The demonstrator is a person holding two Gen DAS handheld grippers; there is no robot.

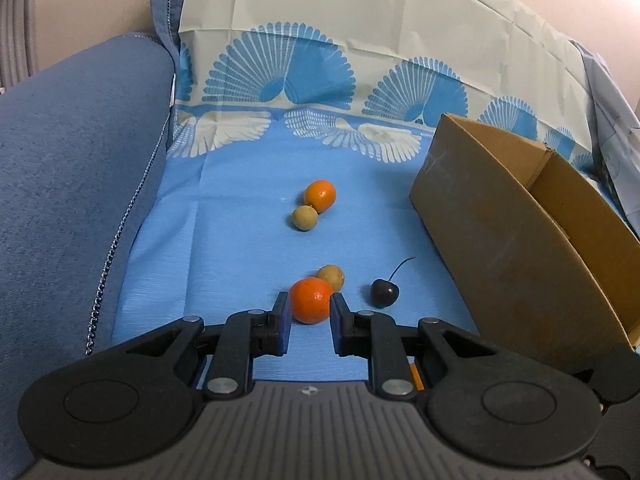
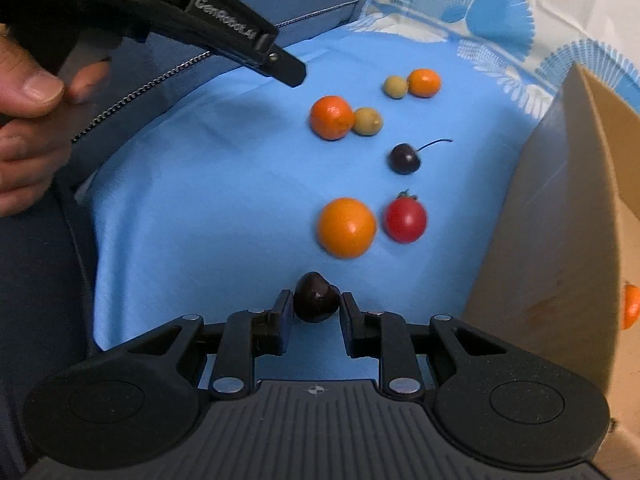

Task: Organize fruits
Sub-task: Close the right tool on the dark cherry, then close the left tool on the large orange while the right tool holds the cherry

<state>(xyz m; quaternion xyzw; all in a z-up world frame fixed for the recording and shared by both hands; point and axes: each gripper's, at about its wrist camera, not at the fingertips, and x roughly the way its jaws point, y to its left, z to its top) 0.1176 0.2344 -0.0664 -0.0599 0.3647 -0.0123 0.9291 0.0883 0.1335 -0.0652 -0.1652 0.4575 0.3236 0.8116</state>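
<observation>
**Right tongs clamp a dark cherry; left tongs hang closed and empty**

The stemless cherry (image 2: 316, 298) sits pinched between the pads of the right gripper (image 2: 316, 310), whose jaws are drawn in almost fully onto it. Just ahead of those tips lie a large orange (image 2: 347, 227) and, touching its right side, a red tomato (image 2: 405, 219). Farther ahead is a stemmed cherry (image 2: 405, 158), then a mandarin (image 2: 331, 117) against a tan fruit (image 2: 367, 121), and farthest out a small orange (image 2: 424, 83) against a second tan fruit (image 2: 396, 87).

The left gripper (image 1: 310, 320) has its jaws at their narrowest and holds nothing. In its own view the mandarin shows through the gap between its tips, but the right wrist view shows that fruit lying on the blue cloth (image 2: 200, 200), apart from the fingers. A person's hand (image 2: 24, 120) grips its handle.

To the right of both tongs stands a cardboard box (image 2: 540, 240). A blue sofa arm (image 1: 72, 160) lies left of the left tongs.
</observation>
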